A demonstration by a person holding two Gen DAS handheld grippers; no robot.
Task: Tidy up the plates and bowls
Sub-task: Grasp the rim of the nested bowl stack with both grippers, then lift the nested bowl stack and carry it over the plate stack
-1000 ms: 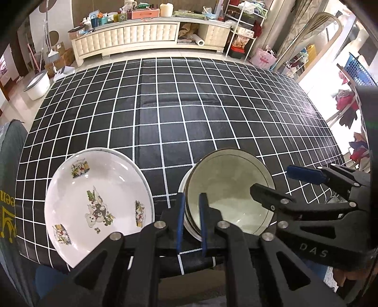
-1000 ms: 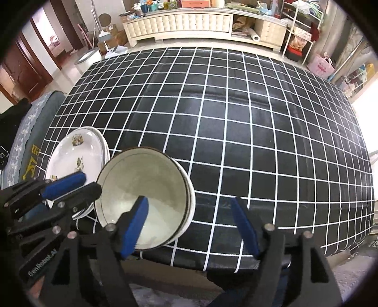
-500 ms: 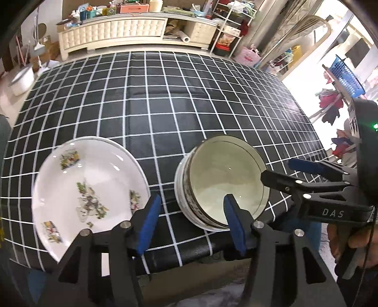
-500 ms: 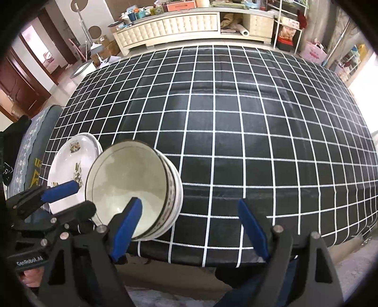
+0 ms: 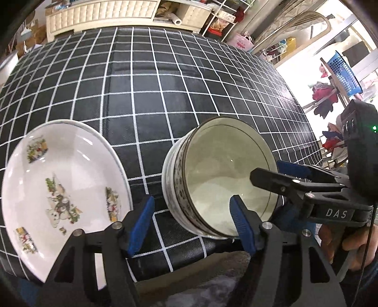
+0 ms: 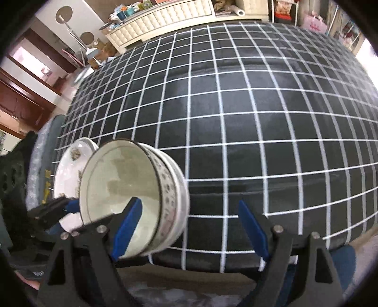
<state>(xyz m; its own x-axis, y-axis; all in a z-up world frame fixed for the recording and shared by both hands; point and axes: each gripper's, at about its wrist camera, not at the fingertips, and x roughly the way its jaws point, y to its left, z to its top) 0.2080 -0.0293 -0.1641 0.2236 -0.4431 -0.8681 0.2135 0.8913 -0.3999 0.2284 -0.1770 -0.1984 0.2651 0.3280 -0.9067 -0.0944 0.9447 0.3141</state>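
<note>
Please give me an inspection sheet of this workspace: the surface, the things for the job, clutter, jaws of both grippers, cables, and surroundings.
Surface: table under a black cloth with a white grid, mostly bare.
Job's things: stacked bowls, cream inside with patterned sides, near the front edge; white plate with picture prints beside them, apart from the stack. It may be more than one plate.
Clutter: nothing seen on the cloth.
Grippers: left gripper jaws are opening, nothing pressed between them, one pad in front of the bowls' near rim; right gripper jaws wide apart, holding nothing.
Cables: thin dark cord by the hand on the right gripper.
Surroundings: cream cabinet, shelves, blue basket, dark wooden door.
</note>
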